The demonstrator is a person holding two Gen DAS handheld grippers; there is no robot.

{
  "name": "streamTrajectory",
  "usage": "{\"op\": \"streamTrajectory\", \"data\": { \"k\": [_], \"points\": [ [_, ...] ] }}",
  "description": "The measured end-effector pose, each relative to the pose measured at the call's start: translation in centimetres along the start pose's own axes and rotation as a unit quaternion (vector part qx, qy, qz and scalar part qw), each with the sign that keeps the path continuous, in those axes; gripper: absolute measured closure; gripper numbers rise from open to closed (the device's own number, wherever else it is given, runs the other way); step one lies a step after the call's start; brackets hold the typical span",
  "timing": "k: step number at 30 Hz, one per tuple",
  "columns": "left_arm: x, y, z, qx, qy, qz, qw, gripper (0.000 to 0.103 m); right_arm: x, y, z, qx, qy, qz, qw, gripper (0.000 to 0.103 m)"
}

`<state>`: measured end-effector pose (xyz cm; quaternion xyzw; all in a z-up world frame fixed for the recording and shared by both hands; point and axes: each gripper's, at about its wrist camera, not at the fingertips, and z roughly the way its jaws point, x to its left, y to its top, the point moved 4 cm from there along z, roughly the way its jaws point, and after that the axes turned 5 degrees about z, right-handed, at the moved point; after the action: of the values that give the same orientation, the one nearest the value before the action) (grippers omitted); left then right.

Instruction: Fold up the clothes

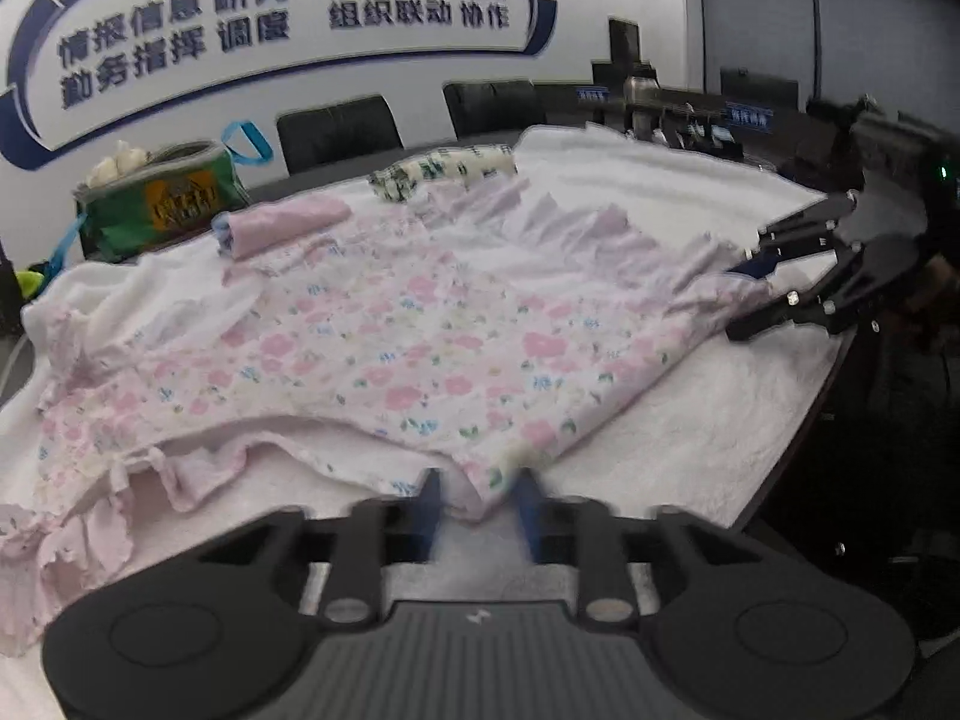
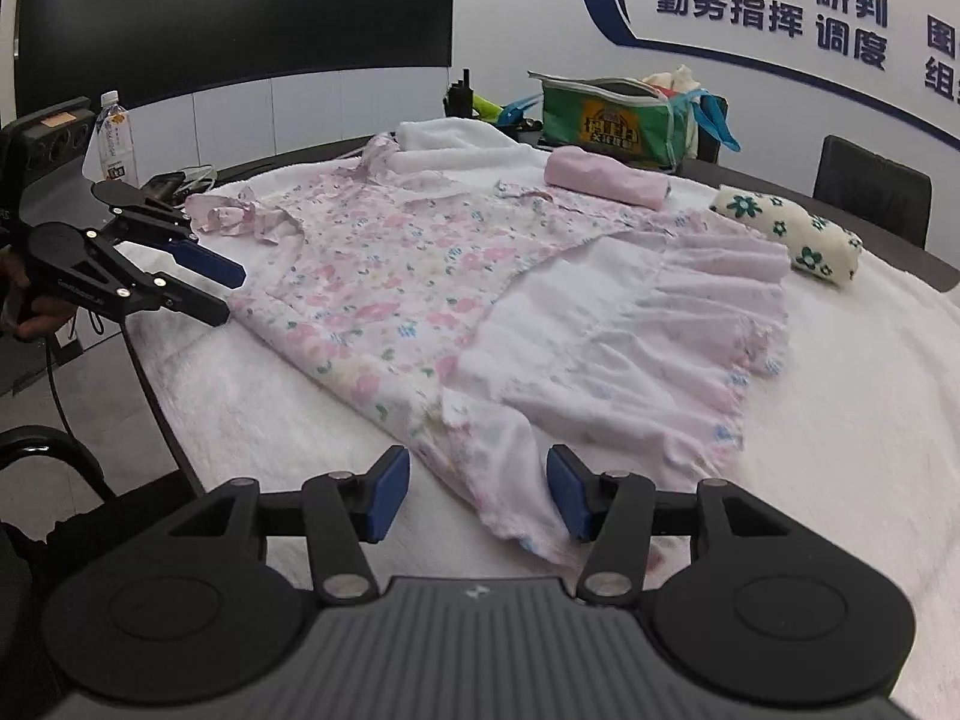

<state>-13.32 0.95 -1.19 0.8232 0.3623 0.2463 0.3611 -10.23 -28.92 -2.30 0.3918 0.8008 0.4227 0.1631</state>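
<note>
A pink floral dress (image 1: 420,336) with a ruffled hem lies spread on a white towel-covered table (image 1: 690,420). One side is folded over, showing its pale inside (image 2: 630,330). My left gripper (image 1: 477,507) is open, its blue fingertips straddling the dress's near edge. It also shows in the right wrist view (image 2: 231,294), open at the dress's left edge. My right gripper (image 2: 480,495) is open, straddling the hem corner of the dress (image 2: 516,498). It also shows in the left wrist view (image 1: 750,294) at the ruffled hem.
A rolled pink garment (image 2: 606,177) and a rolled white flower-print garment (image 2: 792,234) lie at the far side. A green bag (image 2: 618,120) stands behind them. A water bottle (image 2: 114,138) stands far left. Black chairs (image 1: 342,129) line the table. The table edge (image 2: 150,372) drops off at left.
</note>
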Motion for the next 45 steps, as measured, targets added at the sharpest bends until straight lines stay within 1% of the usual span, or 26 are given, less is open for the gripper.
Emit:
{"op": "streamTrajectory", "data": {
  "k": [1,2,4,5,7,11,14,16,17,19,20,22,23,24,25,26,28,29,31,33,37,39,42,43,44,45],
  "points": [
    [0.4,0.4,-0.1,0.001,-0.004,-0.010,0.9999,0.093,-0.2,-0.1,0.0,0.000,-0.001,0.004,1.000,0.063],
    [0.9,0.8,-0.1,0.001,-0.008,-0.020,0.9998,0.099,-0.5,0.0,0.0,0.000,-0.003,0.008,1.000,0.081],
    [1.8,1.6,-0.2,0.002,-0.016,-0.040,0.9991,0.102,-0.7,0.3,0.0,-0.001,0.001,0.016,1.000,0.095],
    [2.2,2.0,-0.3,0.003,-0.021,-0.050,0.9985,0.103,-0.6,0.6,0.0,-0.005,0.005,0.012,1.000,0.097],
    [3.2,2.9,-0.4,0.003,-0.027,-0.067,0.9974,0.103,-0.4,1.4,-0.2,-0.013,0.012,0.005,1.000,0.098],
    [6.1,7.4,0.1,-0.008,-0.004,-0.053,0.9985,0.103,-1.6,4.7,-0.4,-0.038,0.022,-0.009,0.999,0.098],
    [8.4,10.4,2.6,0.004,0.033,-0.036,0.9988,0.103,-3.6,7.9,0.7,-0.049,0.013,-0.019,0.999,0.098],
    [10.3,11.5,5.2,0.022,0.063,-0.044,0.9968,0.102,-5.2,10.1,2.9,-0.041,-0.003,-0.018,0.999,0.098],
    [11.3,11.8,6.6,0.032,0.080,-0.052,0.9949,0.097,-5.9,11.1,4.3,-0.033,-0.017,-0.016,0.999,0.097],
    [12.9,11.6,8.9,0.052,0.121,-0.072,0.9887,0.092,-7.5,12.6,7.8,-0.008,-0.054,0.008,0.998,0.090],
    [13.5,11.3,9.6,0.060,0.136,-0.085,0.9852,0.092,-8.3,13.0,9.4,0.009,-0.074,0.020,0.997,0.087],
    [14.3,10.0,8.6,0.057,0.138,-0.119,0.9816,0.089,-9.3,13.4,11.3,0.025,-0.112,0.036,0.993,0.062],
    [14.3,9.1,7.2,0.042,0.125,-0.127,0.9831,0.082,-9.6,13.3,11.0,0.018,-0.119,0.035,0.992,0.061],
    [14.2,8.2,5.5,0.023,0.112,-0.128,0.9851,0.077,-9.3,12.9,9.9,0.002,-0.108,0.028,0.994,0.060],
    [13.9,7.2,3.8,0.004,0.106,-0.125,0.9865,0.066,-9.0,12.5,8.8,-0.015,-0.097,0.021,0.995,0.056],
    [13.5,6.1,2.3,-0.010,0.105,-0.120,0.9872,0.059,-8.7,12.1,7.6,-0.031,-0.085,0.014,0.996,0.053],
    [12.4,4.6,0.4,-0.025,0.100,-0.099,0.9897,0.056,-7.9,11.0,5.6,-0.051,-0.047,-0.007,0.998,0.048],
    [11.6,4.2,0.4,-0.022,0.090,-0.080,0.9924,0.056,-7.3,10.3,4.8,-0.054,-0.026,-0.019,0.998,0.048],
    [10.1,3.3,0.5,-0.019,0.070,-0.040,0.9966,0.056,-5.9,8.9,4.9,-0.030,-0.015,-0.050,0.998,0.048],
    [8.3,3.0,1.3,-0.028,0.051,0.026,0.9980,0.056,-4.6,7.5,5.0,-0.006,-0.006,-0.080,0.997,0.048],
    [9.0,3.0,2.5,-0.014,0.050,0.022,0.9984,0.056,-3.2,5.9,6.7,0.027,-0.014,-0.134,0.990,0.048],
    [9.3,3.0,3.1,-0.007,0.049,0.021,0.9986,0.056,-3.7,5.9,7.0,0.026,-0.020,-0.131,0.991,0.048],
    [9.9,3.0,4.0,0.004,0.048,0.018,0.9987,0.071,-5.1,6.0,7.3,0.024,-0.021,-0.108,0.994,0.049],
    [10.1,3.0,4.3,0.008,0.048,0.017,0.9987,0.081,-5.7,6.0,7.3,0.023,-0.015,-0.094,0.995,0.051],
    [10.2,3.0,4.6,0.011,0.048,0.017,0.9987,0.094,-6.3,6.0,7.3,0.021,-0.010,-0.080,0.996,0.063],
    [10.4,3.0,4.9,0.015,0.047,0.016,0.9986,0.098,-6.7,6.0,7.5,0.023,-0.008,-0.069,0.997,0.070]
  ]
}}
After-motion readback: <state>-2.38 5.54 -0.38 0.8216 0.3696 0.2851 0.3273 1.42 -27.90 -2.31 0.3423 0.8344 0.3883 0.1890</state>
